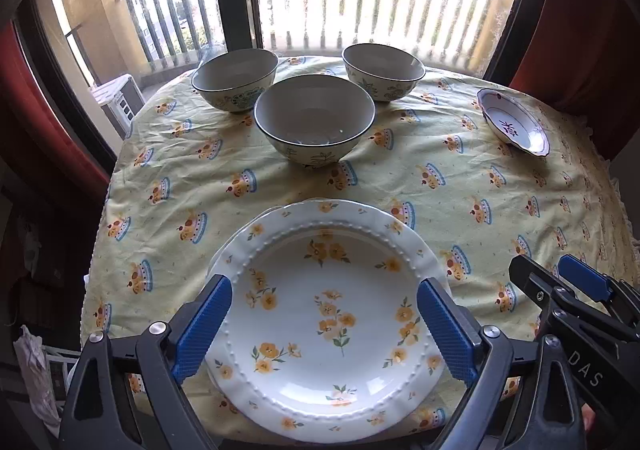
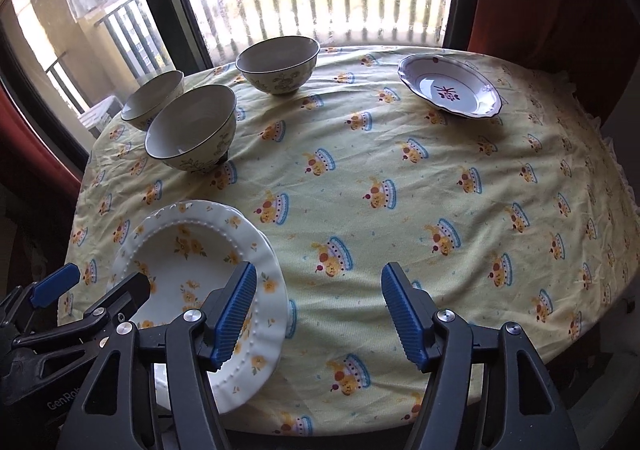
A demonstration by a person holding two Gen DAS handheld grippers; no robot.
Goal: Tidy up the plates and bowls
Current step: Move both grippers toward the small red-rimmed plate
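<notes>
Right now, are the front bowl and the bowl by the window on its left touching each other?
Cannot tell. In the left wrist view the front bowl hides part of the left bowl; the right wrist view overlaps them too, with no seam visible.

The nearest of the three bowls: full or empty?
Empty. The nearest bowl stands upright and shows only its bare grey inside in the left wrist view.

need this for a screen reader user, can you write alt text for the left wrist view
An open left gripper hovers over a yellow-flowered plate on a yellow patterned tablecloth. Three bowls cluster at the far side by the window, a small purple-patterned dish sits far right, and the right gripper shows at lower right.
</notes>
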